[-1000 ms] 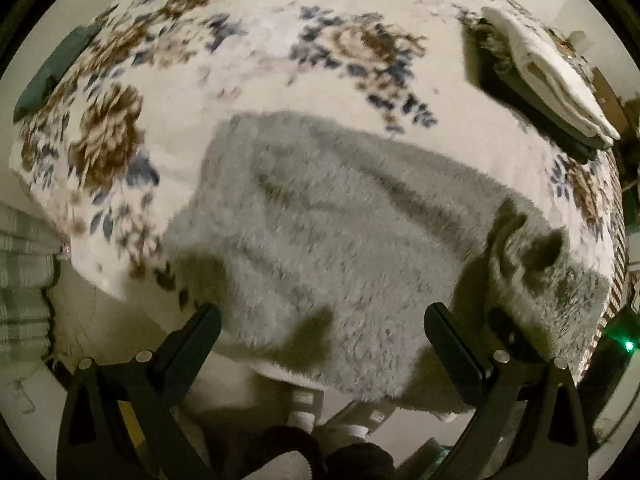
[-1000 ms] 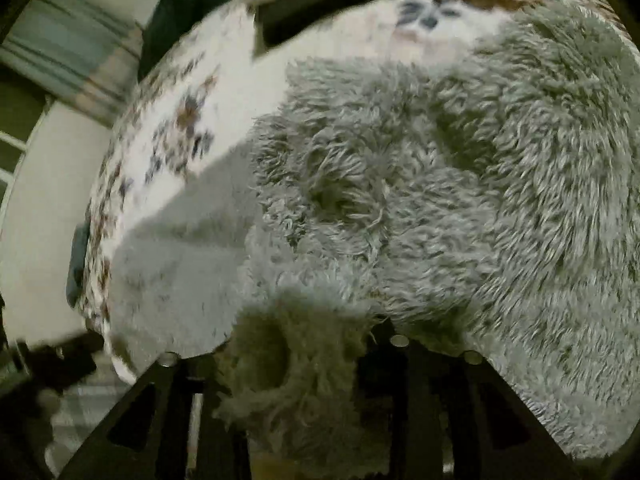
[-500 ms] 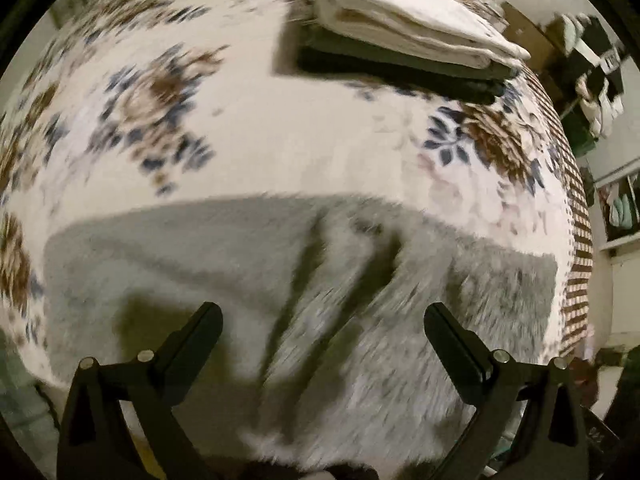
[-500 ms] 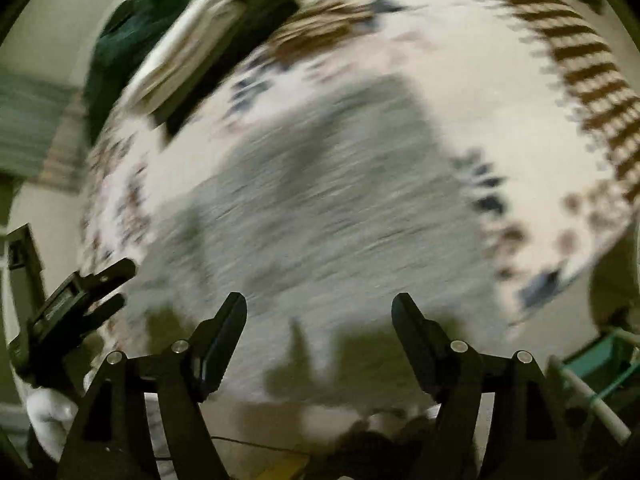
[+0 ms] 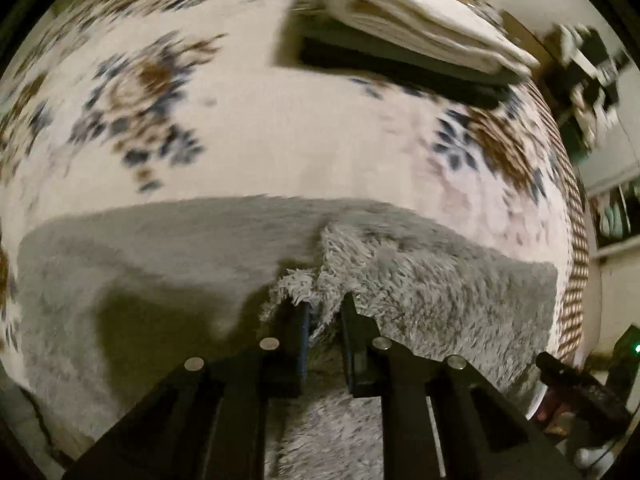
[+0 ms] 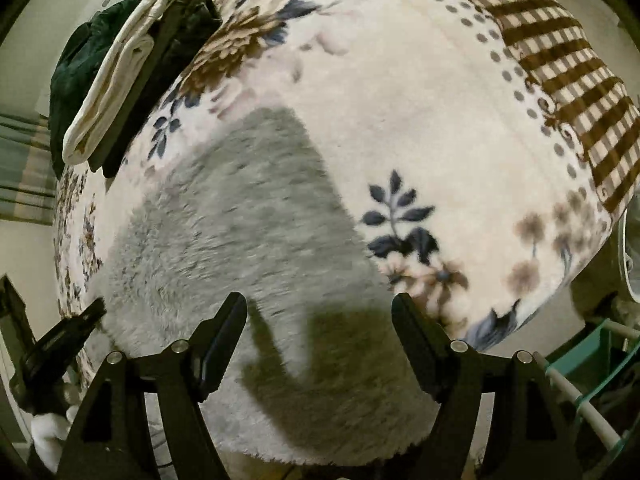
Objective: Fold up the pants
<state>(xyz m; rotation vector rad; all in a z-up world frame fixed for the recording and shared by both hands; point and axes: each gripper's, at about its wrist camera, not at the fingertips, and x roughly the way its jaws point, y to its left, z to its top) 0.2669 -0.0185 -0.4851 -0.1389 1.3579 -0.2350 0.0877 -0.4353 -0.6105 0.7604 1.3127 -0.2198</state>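
Observation:
The grey fluffy pants (image 5: 420, 292) lie flat on a floral blanket (image 5: 280, 140) near its front edge. My left gripper (image 5: 323, 312) is shut on a raised edge of the pants, the fabric pinched between its fingers. In the right wrist view the pants (image 6: 240, 232) stretch away to the upper left. My right gripper (image 6: 320, 320) is open and empty, held just above the near end of the pants. The left gripper (image 6: 60, 340) shows at that view's left edge.
A stack of folded clothes, white on dark (image 5: 416, 40), sits at the back of the blanket and also shows in the right wrist view (image 6: 120, 80). A brown checked border (image 6: 568, 80) runs along the blanket's right side. A green rack (image 6: 592, 380) stands past the bed's edge.
My left gripper was open above the pants and has shut on a fold of them. My right gripper let go of the pants a second ago and has stayed open.

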